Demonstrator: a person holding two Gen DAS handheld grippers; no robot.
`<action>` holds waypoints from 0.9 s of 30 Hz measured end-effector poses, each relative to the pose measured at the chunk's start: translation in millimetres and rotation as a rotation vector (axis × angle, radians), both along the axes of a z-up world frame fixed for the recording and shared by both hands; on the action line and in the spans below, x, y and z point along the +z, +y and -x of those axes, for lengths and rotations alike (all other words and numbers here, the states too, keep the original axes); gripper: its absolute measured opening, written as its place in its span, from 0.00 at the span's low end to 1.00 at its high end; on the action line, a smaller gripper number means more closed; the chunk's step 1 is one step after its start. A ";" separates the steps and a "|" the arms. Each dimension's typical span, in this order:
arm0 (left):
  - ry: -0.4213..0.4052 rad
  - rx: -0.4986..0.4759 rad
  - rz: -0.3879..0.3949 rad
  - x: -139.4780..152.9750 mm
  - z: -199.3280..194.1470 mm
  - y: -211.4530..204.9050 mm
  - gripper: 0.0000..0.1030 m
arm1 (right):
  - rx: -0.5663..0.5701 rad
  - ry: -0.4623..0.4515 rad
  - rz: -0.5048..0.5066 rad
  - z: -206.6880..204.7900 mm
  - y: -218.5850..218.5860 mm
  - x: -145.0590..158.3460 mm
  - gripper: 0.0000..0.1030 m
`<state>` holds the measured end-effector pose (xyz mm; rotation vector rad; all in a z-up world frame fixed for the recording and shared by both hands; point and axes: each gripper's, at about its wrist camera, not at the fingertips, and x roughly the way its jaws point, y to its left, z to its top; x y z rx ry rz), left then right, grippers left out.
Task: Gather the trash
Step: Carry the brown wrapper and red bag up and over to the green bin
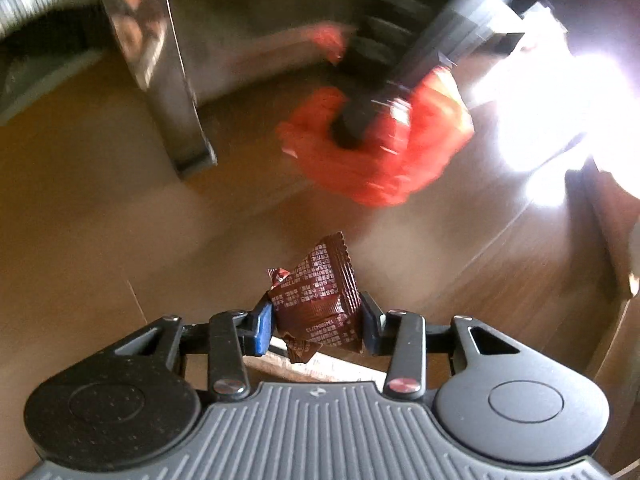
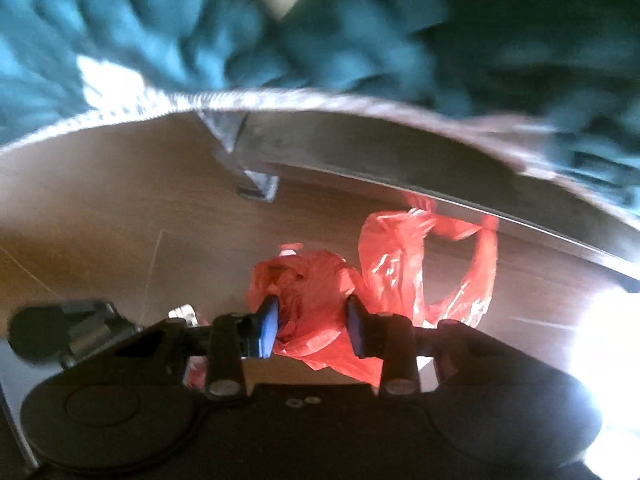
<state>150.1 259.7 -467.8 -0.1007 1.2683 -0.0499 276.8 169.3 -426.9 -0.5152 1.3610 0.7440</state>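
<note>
Left gripper [image 1: 318,326] clamps brown wrapper [image 1: 316,300] | right gripper [image 2: 312,326] pinches red bag [image 2: 320,304] | bag lies ahead-right of wrapper

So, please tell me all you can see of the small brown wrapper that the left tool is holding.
The brown wrapper is a small glossy snack packet, dark reddish brown, printed with rows of tiny pale characters too small to read. Its top edge is crimped in a zigzag, and a torn, crumpled end hangs below. It looks like foil or plastic film, somewhat puffed and creased. It stands roughly upright, pinched between the two blue pads of the left tool, which is shut on it, above the wooden floor. Nothing else touches it.
</note>
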 end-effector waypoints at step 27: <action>-0.554 -0.176 -0.242 401.6 -32.8 -131.1 0.41 | -0.123 -0.384 -0.296 61.3 -237.0 371.6 0.32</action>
